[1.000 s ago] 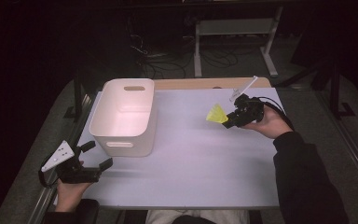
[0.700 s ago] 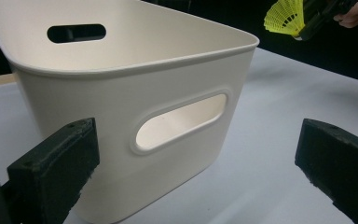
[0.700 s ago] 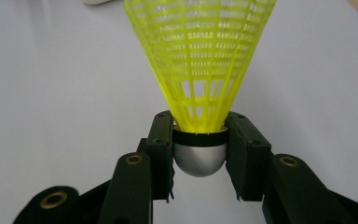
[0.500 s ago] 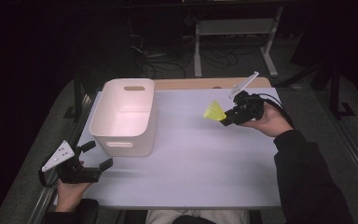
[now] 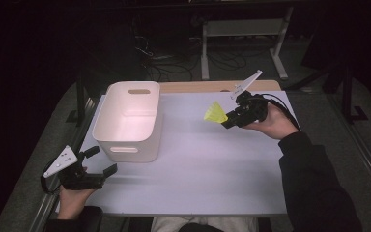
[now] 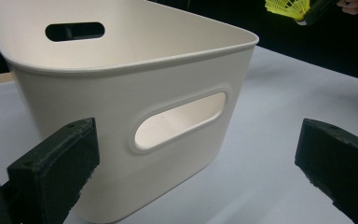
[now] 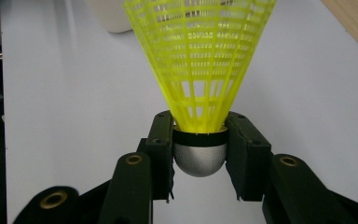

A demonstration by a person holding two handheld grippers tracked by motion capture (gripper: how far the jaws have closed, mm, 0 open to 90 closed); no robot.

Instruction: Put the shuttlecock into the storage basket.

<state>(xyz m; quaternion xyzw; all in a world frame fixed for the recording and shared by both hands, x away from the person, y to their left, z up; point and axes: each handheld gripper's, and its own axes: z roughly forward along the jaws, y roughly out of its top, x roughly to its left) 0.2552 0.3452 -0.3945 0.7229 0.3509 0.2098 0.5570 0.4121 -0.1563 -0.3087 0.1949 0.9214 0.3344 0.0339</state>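
— Dark room all round, cables and a metal stand beyond the pale surface (image 5: 207, 169). Where is the shuttlecock?

— The yellow shuttlecock (image 5: 216, 113) sits in the right gripper (image 5: 228, 120), lifted clear of the surface, well to the right of the white bin (image 5: 130, 121) and about level with its far half. The right gripper view has the jaws pressing either side of the silver cap, with the mesh skirt (image 7: 200, 56) fanning away from them.

— And the other one?

— The left gripper (image 5: 101, 162) hovers just before the bin's near left corner, jaws wide, nothing between them. Its own view looks at the bin's handle slot (image 6: 179, 121).

— What might spoil it?

— Probably the grip: the cap is round and smooth, so it could squirt out if squeezed or swung. A release short of the bin would likely land it on the surface, or the light skirt could catch the rim and tip outward.
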